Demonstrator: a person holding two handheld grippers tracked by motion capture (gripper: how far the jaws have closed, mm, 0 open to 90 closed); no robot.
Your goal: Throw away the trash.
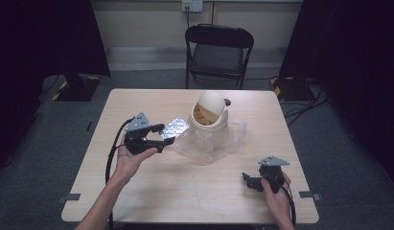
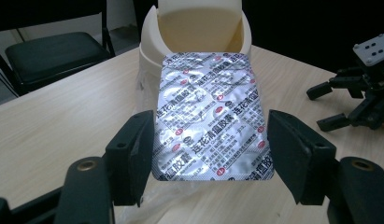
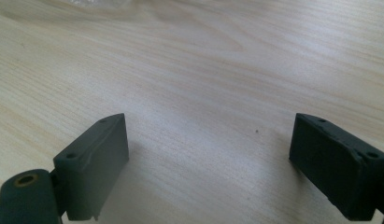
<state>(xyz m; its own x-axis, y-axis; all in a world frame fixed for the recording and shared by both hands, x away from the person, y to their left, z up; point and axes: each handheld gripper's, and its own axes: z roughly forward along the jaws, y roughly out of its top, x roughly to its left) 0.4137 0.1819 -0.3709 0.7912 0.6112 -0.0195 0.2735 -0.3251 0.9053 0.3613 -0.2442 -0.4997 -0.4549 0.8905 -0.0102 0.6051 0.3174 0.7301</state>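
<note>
Blister pack (image 2: 210, 116) clamped between left gripper (image 2: 210, 144) pads, edge-on.

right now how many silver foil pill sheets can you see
1. The silver foil blister sheet of pills is clamped between the left tongs, raised above the table in front of the beige swing-lid bin. Others may be inside the bin.

A pale wood-grain table (image 1: 151, 191) sits mid-frame in the high view, squared to the camera, on grey floor (image 1: 36, 163). Just right of its centre, toward the top edge, stands a cream swing-lid bin (image 1: 210, 115), on a crumpled clear plastic bag (image 1: 204, 143) that spreads out below and to the right of it. At the lower right the right hand-held gripper (image 1: 254, 181) looks to be resting on the wood.
</note>
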